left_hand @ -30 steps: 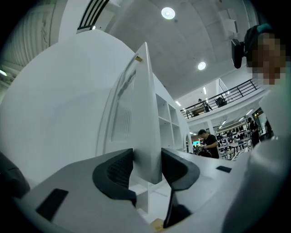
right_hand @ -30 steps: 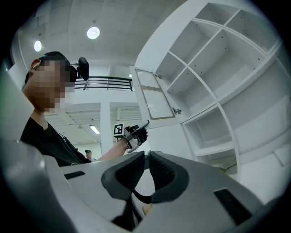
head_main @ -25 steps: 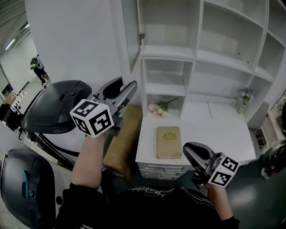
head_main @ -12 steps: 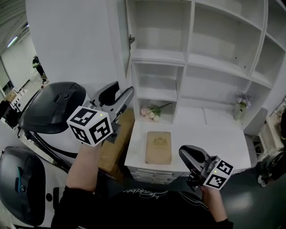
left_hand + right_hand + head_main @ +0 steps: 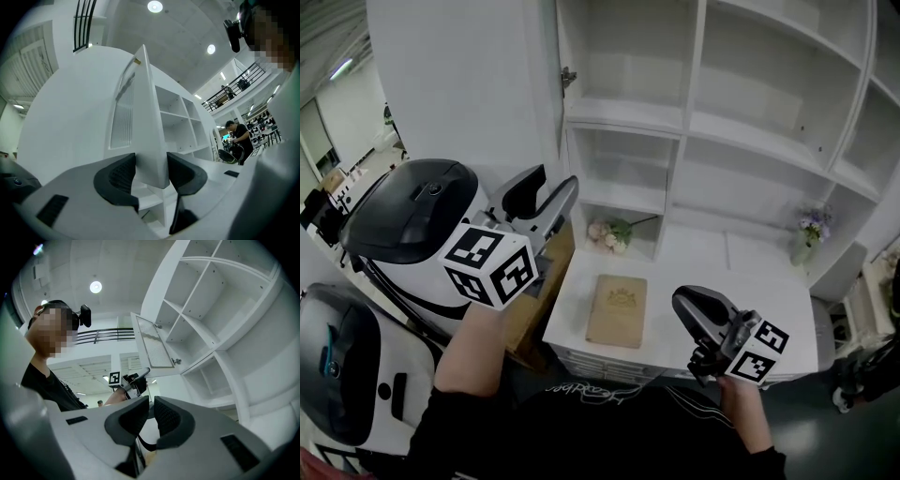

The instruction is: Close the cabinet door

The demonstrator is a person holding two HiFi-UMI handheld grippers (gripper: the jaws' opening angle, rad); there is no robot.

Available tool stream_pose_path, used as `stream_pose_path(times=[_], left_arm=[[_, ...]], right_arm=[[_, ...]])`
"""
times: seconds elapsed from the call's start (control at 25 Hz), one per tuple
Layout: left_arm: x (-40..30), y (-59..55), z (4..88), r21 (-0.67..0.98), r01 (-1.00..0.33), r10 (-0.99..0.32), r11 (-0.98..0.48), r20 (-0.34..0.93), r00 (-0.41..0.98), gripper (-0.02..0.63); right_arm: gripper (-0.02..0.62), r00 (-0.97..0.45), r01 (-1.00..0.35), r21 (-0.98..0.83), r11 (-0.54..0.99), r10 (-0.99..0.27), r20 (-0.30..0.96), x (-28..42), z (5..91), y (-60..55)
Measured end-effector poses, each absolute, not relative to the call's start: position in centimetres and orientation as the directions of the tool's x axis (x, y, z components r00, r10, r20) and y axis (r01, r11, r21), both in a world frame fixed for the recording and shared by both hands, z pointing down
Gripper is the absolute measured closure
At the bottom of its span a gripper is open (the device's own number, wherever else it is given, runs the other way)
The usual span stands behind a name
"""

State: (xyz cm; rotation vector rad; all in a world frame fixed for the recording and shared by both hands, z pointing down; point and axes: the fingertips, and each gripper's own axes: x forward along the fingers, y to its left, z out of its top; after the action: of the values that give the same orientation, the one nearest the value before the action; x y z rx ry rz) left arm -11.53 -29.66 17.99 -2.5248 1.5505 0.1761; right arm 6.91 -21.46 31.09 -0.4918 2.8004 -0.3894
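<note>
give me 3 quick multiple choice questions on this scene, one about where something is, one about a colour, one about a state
1. Where does the book lie?
A. flat on the white desk top
B. in a top shelf compartment
C. on the floor

2. What colour is the book's cover?
A. red
B. tan
C. blue

3. How does the cabinet door stand?
A. shut flush
B. swung open
C. taken off and laid down

Answers:
1 A: the head view shows it flat on the desk top.
2 B: the cover is plain tan.
3 B: the right gripper view shows the door standing out from the cabinet.
</note>
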Motion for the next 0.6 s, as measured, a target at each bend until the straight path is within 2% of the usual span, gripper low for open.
stream_pose_path(times=[0.6], left_arm=[[-7.8, -31.1, 18.2, -0.136, -0.926, -0.911, -0.353, -0.179, 0.373, 0.379]], right_arm=[[0.535, -0.942, -0.181, -0.274, 0.944, -0.247, -0.228, 9.6, 29.8, -23.4]])
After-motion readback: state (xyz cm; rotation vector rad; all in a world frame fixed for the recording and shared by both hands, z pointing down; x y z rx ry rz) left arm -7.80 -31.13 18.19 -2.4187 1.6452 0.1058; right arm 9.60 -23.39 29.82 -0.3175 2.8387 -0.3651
